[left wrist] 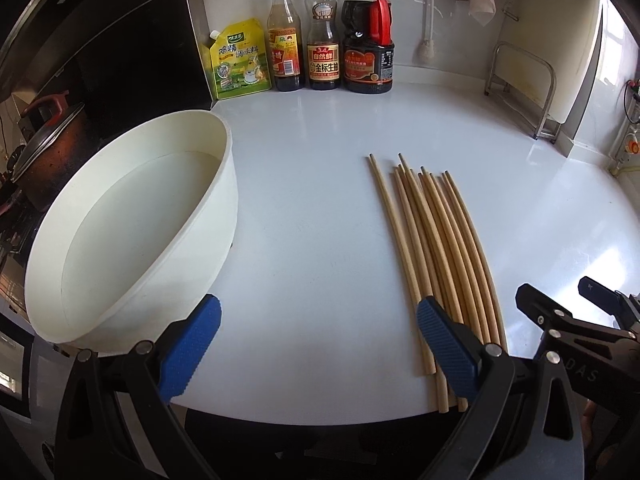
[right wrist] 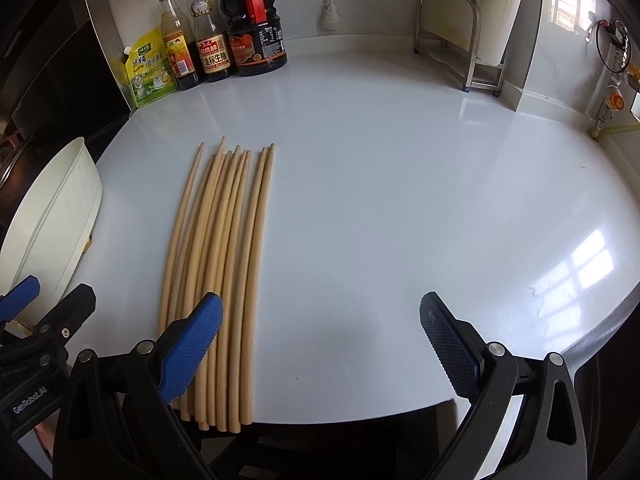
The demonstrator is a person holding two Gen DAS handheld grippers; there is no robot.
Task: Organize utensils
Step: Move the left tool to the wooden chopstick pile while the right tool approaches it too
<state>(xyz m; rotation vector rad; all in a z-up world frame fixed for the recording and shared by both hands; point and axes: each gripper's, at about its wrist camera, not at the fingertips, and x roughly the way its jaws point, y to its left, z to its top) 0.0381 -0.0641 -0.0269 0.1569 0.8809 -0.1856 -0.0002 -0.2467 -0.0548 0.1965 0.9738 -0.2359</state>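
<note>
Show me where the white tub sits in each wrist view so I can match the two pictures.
Left wrist view: the white tub fills the left side, tilted, left of the chopsticks.
Right wrist view: only part of the white tub shows at the far left edge, left of the chopsticks.
Shared landmark: the red-handled dark sauce bottle at the back wall.
</note>
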